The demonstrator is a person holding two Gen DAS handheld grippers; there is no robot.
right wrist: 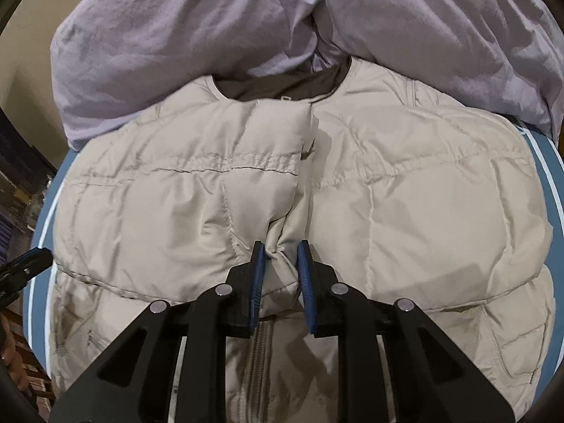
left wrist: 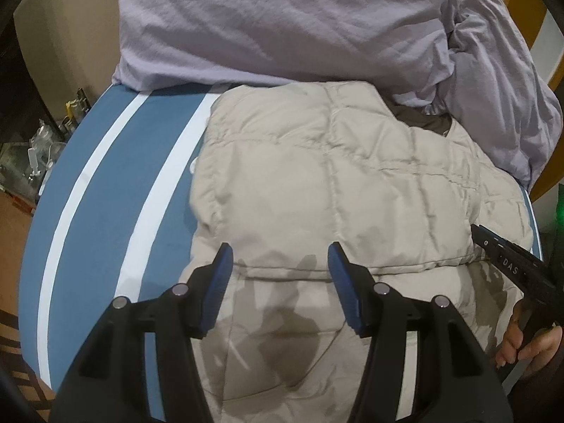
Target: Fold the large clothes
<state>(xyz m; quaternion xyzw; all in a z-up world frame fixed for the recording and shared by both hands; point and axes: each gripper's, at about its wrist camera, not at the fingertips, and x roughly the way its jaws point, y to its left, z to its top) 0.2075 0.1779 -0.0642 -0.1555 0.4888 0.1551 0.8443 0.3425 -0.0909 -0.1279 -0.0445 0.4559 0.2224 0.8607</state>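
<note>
Right now the beige puffer jacket (right wrist: 387,183) is lying spread on the blue white-striped bed (left wrist: 105,190), its collar against the lilac duvet (left wrist: 282,24). Right gripper (right wrist: 281,252) is pinching a fold of its front panel, probably near the zipper. Left gripper (left wrist: 280,257) is hovering over it, 2 fingers apart.

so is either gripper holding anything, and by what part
The right gripper pinches the beige puffer jacket by a fold at its front opening. The left gripper is open, holding nothing.
</note>
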